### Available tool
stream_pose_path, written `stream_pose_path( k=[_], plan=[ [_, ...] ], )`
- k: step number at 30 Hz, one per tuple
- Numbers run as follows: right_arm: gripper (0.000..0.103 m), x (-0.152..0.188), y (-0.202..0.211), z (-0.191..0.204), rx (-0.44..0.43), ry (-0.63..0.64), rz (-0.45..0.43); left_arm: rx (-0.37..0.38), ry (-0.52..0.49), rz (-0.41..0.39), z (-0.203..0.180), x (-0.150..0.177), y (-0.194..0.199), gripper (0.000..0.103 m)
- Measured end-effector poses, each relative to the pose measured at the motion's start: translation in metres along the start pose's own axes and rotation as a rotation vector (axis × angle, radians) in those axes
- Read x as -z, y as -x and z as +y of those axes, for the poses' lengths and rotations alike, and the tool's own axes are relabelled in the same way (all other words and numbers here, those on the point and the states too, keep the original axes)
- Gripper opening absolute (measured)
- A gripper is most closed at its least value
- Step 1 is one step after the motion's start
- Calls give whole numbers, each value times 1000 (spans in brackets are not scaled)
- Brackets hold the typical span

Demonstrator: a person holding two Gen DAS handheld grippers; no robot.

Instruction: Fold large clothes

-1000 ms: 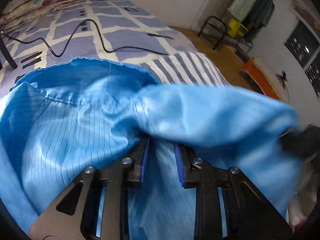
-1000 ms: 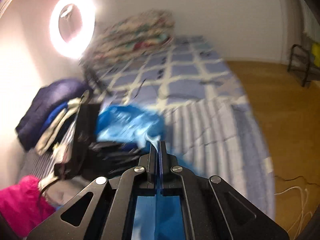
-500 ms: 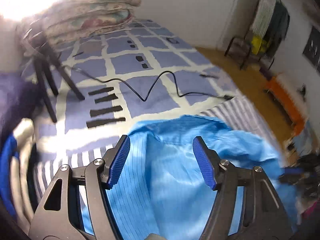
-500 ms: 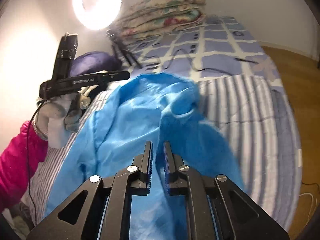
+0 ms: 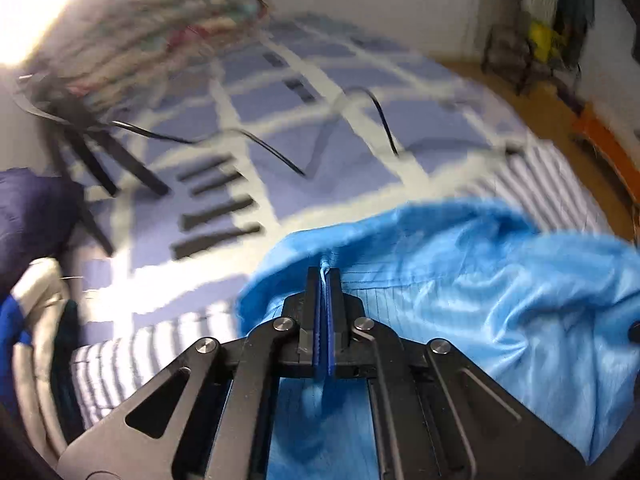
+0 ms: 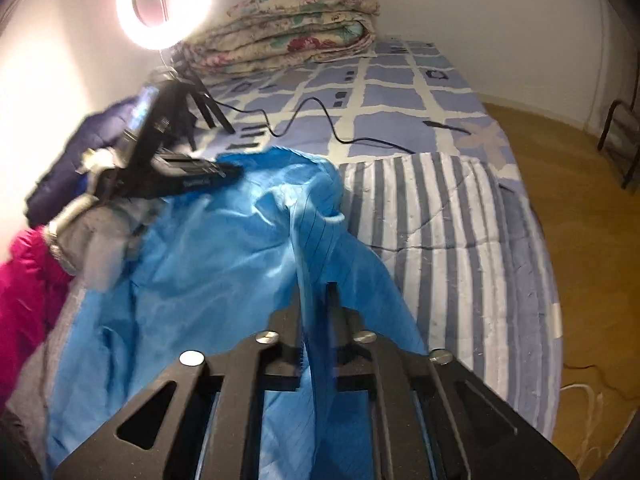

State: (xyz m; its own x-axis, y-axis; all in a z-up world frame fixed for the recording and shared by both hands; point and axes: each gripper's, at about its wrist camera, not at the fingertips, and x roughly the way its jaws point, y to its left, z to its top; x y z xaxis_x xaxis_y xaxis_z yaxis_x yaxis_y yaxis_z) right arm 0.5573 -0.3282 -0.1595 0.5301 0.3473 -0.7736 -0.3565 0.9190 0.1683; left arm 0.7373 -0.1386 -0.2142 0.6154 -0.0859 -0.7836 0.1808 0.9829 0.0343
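Blue garment spread rumpled across near end of bed, on the grey-and-white striped blanket; thin dark pinstripes visible in the fabric. Left gripper clamped on far hem of garment, jaws having just snapped together from wide open, a small pale nub of cloth pinched out above the tips. Same gripper seen from right wrist view, reaching in from left side, carried by a gloved hand with a pink sleeve behind. Right gripper closed on a raised ridge of the same garment, fabric running down between the two fingers and draping over the left finger (left finger tip hidden by cloth). Garment stretched between the two grips, lifted into a peak near the right gripper. Beyond garment: black cable snaking over blue-checked sheet, folded floral quilt at head of bed, lit ring light on tripod at left. Dark blue bundle of clothing at left edge. Wooden floor to right of bed. Left wrist view heavily motion-blurred; background detail there not legible.
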Motion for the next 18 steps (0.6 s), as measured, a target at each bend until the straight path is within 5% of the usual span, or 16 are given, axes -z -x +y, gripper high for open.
stream_pose_path(
  k=[3,6,8,12,18],
  plan=[
    [1,1,8,7,88,28,-53,-65,131,-140,24,-1,30,0],
    [1,-3,3,15,174,51,-88,-179,136,-129,34,-1,15,0],
    [1,-6,-11,21,113,50,-62,-191,103,-86,30,1,0,0],
    [2,-8,-55,30,-179,-9,114,-178,75,-53,21,-2,-2,7],
    [11,1,-45,31,-251,-22,135,-65,109,-162,19,-10,52,9]
  ],
)
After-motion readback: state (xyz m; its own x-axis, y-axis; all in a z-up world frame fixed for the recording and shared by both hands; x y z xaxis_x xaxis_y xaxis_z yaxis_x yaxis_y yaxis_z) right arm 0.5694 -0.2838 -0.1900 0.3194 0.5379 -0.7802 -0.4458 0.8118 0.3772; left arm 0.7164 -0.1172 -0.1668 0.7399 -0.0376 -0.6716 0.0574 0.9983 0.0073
